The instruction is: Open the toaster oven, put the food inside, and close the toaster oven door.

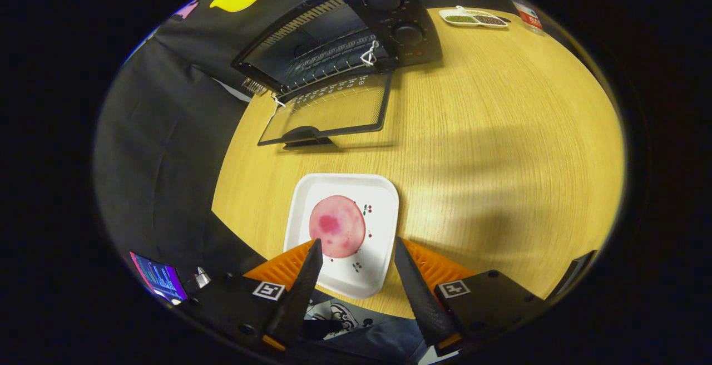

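Note:
A black toaster oven (356, 31) stands at the far side of the wooden table (489, 148), its glass door (328, 114) folded down flat and its wire rack showing inside. A white square plate (345, 231) with a round pink slice of food (337, 226) lies near the table's front edge. My gripper (357, 245) hovers over the plate's near part, open, its fingertips (316, 245) astride the plate's width, with the food slice just by the left tip. Nothing is held.
A small white dish (473, 18) with dark and green contents sits at the far right of the table, next to a labelled container (528, 15). A lit screen (158, 279) shows down to the left, off the table. Shoes (339, 315) show below the table's edge.

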`<state>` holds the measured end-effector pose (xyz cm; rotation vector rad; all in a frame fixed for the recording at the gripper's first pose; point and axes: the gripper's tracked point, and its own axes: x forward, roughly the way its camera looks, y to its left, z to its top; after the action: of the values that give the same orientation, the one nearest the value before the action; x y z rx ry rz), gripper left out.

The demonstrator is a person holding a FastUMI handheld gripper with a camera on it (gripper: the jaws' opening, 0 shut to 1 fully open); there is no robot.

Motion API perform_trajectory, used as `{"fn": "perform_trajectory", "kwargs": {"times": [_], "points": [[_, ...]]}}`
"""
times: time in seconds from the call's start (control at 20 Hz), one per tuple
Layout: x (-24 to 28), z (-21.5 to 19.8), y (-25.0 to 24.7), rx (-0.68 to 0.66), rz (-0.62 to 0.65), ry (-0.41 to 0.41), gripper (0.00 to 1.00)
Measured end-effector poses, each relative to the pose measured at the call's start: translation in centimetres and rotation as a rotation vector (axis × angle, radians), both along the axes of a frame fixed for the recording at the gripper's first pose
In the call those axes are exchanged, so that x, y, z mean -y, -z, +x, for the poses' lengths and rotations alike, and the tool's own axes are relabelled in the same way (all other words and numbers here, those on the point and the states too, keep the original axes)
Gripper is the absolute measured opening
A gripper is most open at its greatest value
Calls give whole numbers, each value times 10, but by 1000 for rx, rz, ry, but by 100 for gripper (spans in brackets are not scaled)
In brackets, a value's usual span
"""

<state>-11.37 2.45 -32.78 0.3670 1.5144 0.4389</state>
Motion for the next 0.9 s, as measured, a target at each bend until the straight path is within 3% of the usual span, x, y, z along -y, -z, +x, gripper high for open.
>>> {"fn": "perform_trajectory", "kwargs": {"times": [0.2, 0.5, 0.6, 0.9], "points": [[3, -2, 12, -62, -27, -10, 84], [10, -3, 31, -111, -63, 11, 26], [5, -2, 28, -150, -38, 102, 6], [-3, -3, 28, -155, 43, 198, 2]]}}
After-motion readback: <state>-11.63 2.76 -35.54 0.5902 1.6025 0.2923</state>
